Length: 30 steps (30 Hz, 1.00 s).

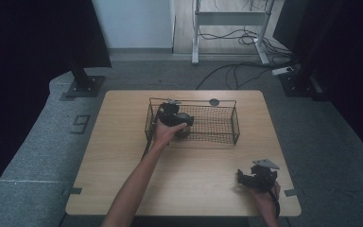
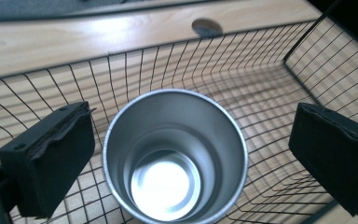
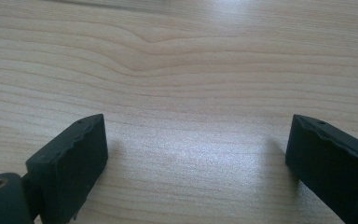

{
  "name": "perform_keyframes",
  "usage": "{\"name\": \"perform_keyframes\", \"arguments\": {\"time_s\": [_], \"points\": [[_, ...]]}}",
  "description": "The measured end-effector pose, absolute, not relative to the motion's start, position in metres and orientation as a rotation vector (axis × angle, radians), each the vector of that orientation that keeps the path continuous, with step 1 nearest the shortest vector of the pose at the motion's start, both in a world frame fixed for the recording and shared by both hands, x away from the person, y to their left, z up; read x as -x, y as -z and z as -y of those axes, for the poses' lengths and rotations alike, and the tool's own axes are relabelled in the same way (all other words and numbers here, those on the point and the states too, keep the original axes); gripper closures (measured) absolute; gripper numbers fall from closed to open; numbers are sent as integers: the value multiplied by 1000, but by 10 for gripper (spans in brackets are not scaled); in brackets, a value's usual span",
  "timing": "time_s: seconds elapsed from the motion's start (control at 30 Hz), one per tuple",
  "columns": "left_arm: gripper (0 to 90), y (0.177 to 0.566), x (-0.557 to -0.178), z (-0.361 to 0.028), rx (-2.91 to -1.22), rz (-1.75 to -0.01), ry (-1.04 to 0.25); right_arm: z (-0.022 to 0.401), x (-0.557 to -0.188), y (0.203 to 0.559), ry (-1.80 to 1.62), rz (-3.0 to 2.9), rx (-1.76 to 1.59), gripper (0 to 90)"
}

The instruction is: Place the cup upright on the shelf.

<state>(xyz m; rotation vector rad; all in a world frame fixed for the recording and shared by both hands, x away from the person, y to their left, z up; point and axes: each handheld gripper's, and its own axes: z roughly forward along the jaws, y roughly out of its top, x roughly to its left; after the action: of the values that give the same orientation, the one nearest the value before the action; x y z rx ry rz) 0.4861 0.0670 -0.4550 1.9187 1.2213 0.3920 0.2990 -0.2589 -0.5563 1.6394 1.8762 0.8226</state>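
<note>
A shiny metal cup (image 2: 175, 161) stands upright and empty inside a black wire basket (image 1: 217, 124) at the back middle of the wooden table (image 1: 118, 161). My left gripper (image 1: 170, 113) hangs over the basket's left end, pointing down. In the left gripper view, the left gripper (image 2: 191, 119) is open, one black pad (image 2: 51, 158) on each side of the cup with a gap at both. Near the table's front right corner my right gripper (image 1: 244, 177) rests low. In the right gripper view, the right gripper (image 3: 196, 135) stands open over bare wood, nothing between its jaws.
The basket's mesh wall (image 2: 261, 70) surrounds the cup, with room to its right. A round grey grommet (image 1: 214, 102) sits in the tabletop behind the basket. Beyond the table are grey floor, cables and a desk frame (image 1: 231, 28).
</note>
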Motion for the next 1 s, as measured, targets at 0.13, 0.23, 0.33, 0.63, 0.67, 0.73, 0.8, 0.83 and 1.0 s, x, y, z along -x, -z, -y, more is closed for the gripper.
{"name": "perform_keyframes", "arguments": {"time_s": [0.13,0.23,0.33,0.63,0.67,0.73,0.8,0.83,1.0], "points": [[8,443,-477,-73,-1901,-1187,-400,259,-299,556,-820,-1877,-1640,55],[9,436,-468,-79,-1895,-1162,-398,259,-299,556,-820,-1877,-1640,54],[11,432,-458,-85,-1892,-1140,-393,259,-299,556,-822,-1876,-1639,55],[17,431,-421,-105,-1887,-1096,-370,259,-299,556,-818,-1877,-1640,56],[19,433,-417,-108,-1888,-1092,-366,259,-299,556,-820,-1877,-1640,57],[21,435,-409,-113,-1888,-1083,-365,259,-299,556,-820,-1874,-1643,58],[25,438,-401,-118,-1886,-1078,-362,259,-299,556,-820,-1874,-1644,58],[26,439,-397,-121,-1885,-1074,-363,259,-299,556,-820,-1874,-1641,58],[40,446,-379,-136,-1887,-1068,-376,259,-299,556,-820,-1872,-1644,60]]}}
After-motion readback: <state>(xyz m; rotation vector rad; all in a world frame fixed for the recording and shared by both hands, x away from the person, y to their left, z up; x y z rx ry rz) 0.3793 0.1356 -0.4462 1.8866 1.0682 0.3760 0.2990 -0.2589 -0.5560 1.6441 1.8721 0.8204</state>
